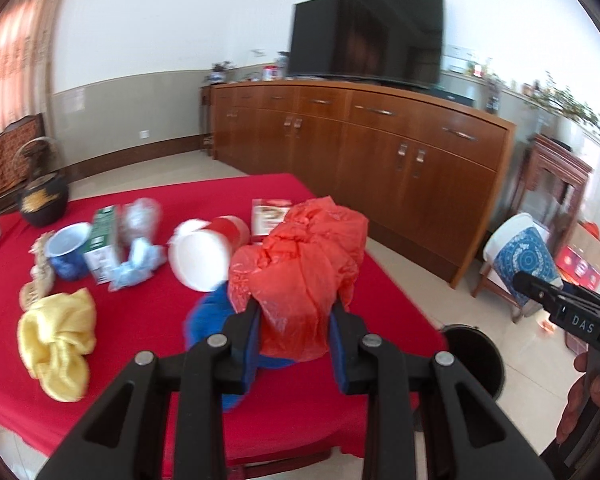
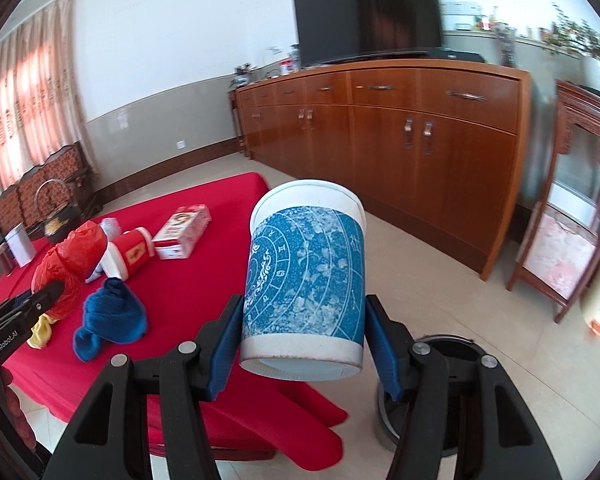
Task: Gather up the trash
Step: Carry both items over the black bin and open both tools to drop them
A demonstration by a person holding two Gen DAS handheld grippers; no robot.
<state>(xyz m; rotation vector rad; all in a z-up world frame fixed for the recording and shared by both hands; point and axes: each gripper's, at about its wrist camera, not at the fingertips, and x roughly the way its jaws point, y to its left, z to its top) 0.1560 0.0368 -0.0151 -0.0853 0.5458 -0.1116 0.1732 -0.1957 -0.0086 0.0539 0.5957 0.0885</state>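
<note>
My left gripper (image 1: 296, 314) is shut on a crumpled red plastic bag (image 1: 304, 256), held above the red tablecloth (image 1: 148, 364). My right gripper (image 2: 304, 324) is shut on a white paper cup with a blue pattern (image 2: 306, 272), held upright past the table's edge over the floor. In the left wrist view the right gripper (image 1: 540, 288) and its cup (image 1: 520, 252) show at the far right. The left gripper (image 2: 46, 294) and the red bag (image 2: 74, 264) appear at the left of the right wrist view. A black round bin (image 1: 474, 354) stands on the floor below both grippers.
On the table lie a yellow cloth (image 1: 56, 332), a blue cloth (image 2: 112, 314), a red-and-white canister (image 1: 208, 250), a blue cup (image 1: 68, 250), a green carton (image 1: 104, 238), crumpled pale plastic (image 1: 138, 264) and a red box (image 2: 182, 232). A wooden sideboard (image 1: 380, 152) lines the wall.
</note>
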